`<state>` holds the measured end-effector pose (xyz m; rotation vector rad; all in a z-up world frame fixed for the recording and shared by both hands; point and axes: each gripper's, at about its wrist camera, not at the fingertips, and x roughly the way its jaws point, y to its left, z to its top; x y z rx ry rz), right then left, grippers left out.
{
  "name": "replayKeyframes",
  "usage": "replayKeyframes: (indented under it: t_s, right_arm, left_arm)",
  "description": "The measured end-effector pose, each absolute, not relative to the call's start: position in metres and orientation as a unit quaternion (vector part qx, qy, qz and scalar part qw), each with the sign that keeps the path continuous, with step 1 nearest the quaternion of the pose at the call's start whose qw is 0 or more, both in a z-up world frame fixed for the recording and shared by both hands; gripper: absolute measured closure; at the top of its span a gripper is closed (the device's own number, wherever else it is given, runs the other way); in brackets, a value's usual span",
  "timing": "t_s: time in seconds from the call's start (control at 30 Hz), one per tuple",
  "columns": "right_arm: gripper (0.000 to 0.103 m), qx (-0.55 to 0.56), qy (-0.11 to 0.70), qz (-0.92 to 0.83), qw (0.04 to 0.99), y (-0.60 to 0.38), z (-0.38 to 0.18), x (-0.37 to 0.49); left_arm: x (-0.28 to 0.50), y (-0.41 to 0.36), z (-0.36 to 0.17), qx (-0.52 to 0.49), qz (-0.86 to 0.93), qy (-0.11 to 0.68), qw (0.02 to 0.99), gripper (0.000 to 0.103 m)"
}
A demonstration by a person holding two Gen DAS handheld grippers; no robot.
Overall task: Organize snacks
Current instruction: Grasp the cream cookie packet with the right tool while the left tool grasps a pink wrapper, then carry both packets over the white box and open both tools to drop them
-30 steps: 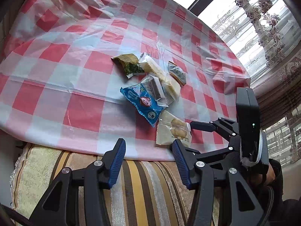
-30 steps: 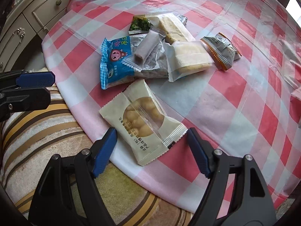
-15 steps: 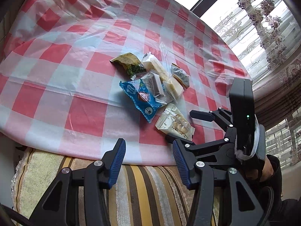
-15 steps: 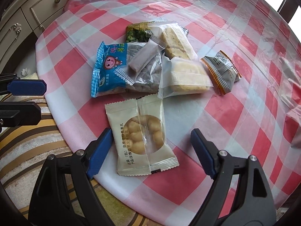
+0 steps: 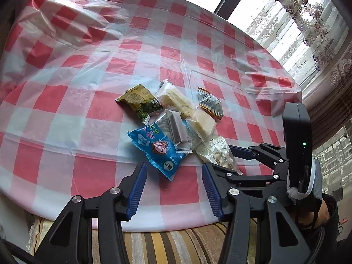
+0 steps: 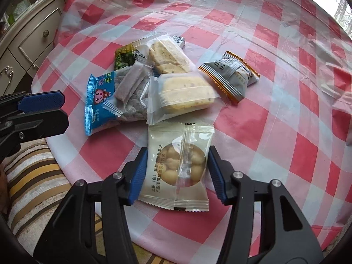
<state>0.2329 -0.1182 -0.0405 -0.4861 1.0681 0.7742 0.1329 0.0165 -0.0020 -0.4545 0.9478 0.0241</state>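
A heap of snack packets lies near the front edge of the round table. In the right wrist view a cream packet of round biscuits (image 6: 179,165) lies flat between the open jaws of my right gripper (image 6: 177,173), fingers on either side, not clamped. Behind it lie a blue packet (image 6: 103,103), two pale cake packets (image 6: 182,94), a green packet (image 6: 123,59) and a grey-orange packet (image 6: 228,74). My left gripper (image 5: 173,187) is open and empty, just in front of the blue packet (image 5: 158,149). The cream packet (image 5: 217,156) and right gripper (image 5: 244,162) show there too.
The table wears a red-and-white checked plastic cloth (image 5: 88,110). A striped cushioned seat (image 5: 167,246) sits below the front edge. A cream drawer cabinet (image 6: 33,41) stands at the left. A window with lace curtains (image 5: 303,22) is at the far right.
Both grippers have moved forward toward the heap. My right gripper has come around the cream biscuit packet, which now lies between its fingers, turned upright in view.
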Motion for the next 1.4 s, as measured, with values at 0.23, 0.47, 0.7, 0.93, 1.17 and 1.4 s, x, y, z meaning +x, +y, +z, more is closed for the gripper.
replayKeyframes:
  t_s: [0.23,0.47,0.7,0.93,1.17,1.4]
  right_arm:
    - [0.048,-0.178,0.503,0.309,0.787,-0.144,-0.038,0.241]
    - [0.049,-0.144,0.514,0.262,0.804,-0.181,-0.036,0.246]
    - [0.049,-0.108,0.522,0.223,0.816,-0.224,-0.035,0.247]
    - [0.049,-0.088,0.518,0.199,0.827,-0.255,-0.027,0.239]
    - [0.049,-0.068,0.513,0.182,0.836,-0.286,-0.017,0.218]
    - [0.049,-0.047,0.507,0.166,0.845,-0.314,-0.008,0.201]
  left_arm:
    - [0.170,0.002,-0.003,-0.176,0.020,0.462,0.869,0.051]
    - [0.197,-0.012,-0.013,-0.127,0.039,0.490,0.861,0.061]
    - [0.209,-0.023,-0.021,-0.077,0.059,0.503,0.859,0.085]
    - [0.202,-0.022,-0.018,-0.074,0.057,0.495,0.864,0.090]
    - [0.183,-0.020,0.001,-0.093,0.062,0.472,0.875,0.090]
    - [0.165,-0.050,0.022,-0.094,0.024,0.454,0.886,0.090]
